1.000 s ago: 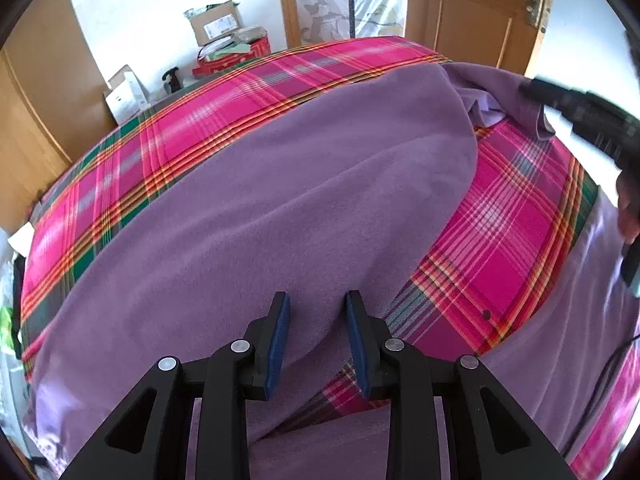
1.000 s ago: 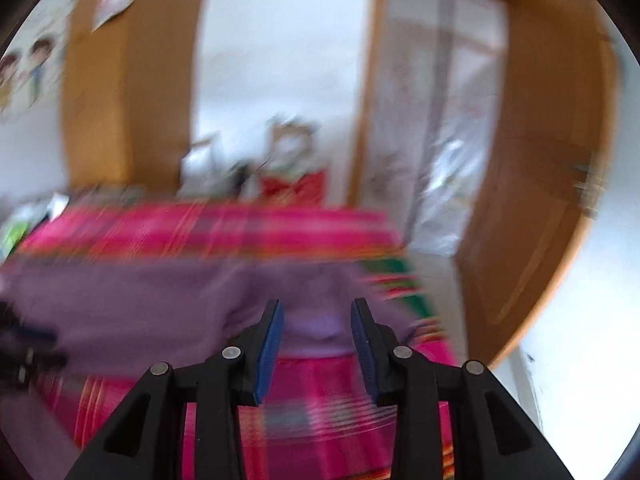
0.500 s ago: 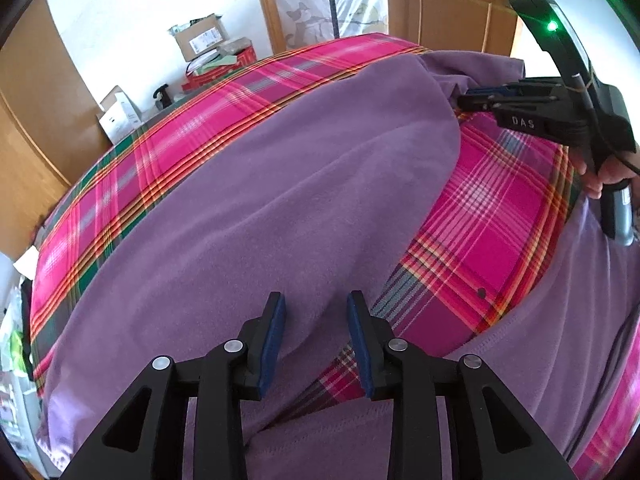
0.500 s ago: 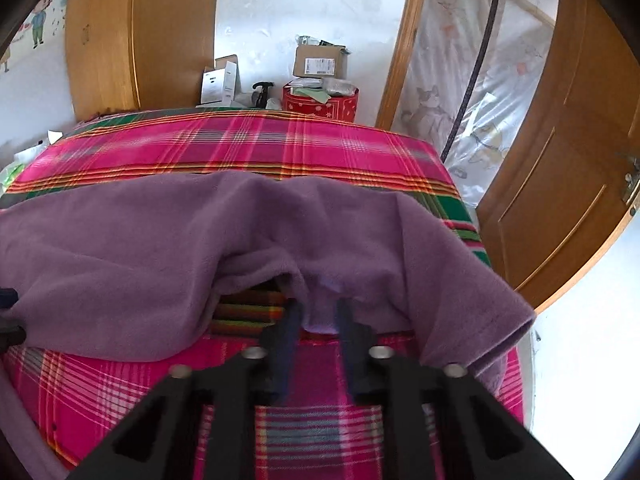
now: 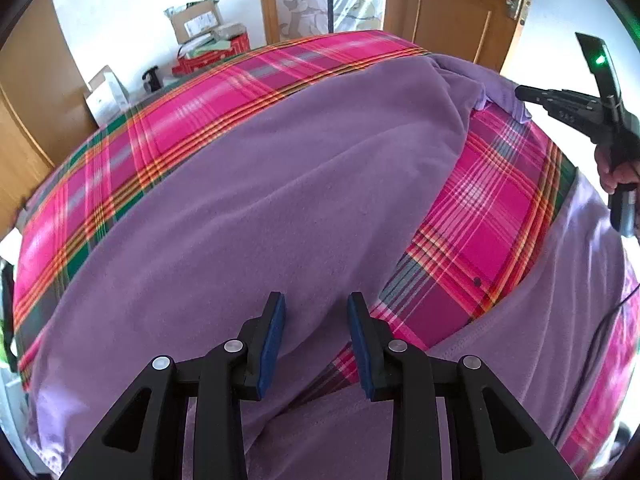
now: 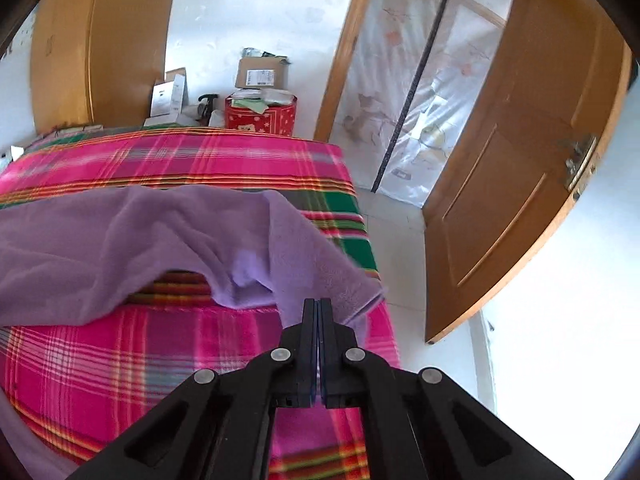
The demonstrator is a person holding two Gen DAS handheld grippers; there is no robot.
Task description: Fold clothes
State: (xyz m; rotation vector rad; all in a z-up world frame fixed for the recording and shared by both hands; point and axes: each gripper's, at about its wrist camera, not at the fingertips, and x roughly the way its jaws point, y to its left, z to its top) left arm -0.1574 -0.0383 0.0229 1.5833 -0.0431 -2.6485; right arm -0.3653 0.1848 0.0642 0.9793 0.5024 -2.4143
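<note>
purple garment (image 5: 280, 208) cut off at lower edge, plaid bedcover (image 6: 120, 360) blurred near right jaws

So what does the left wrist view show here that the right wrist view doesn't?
Only the left wrist view shows the left hand-held gripper, jaws open over the purple garment, and the person's hand on the other tool's handle. Only the right wrist view shows the right hand-held gripper shut on the garment's corner, and the floor by the door. Both show the plaid bedspread, cardboard boxes and the wooden door.
</note>
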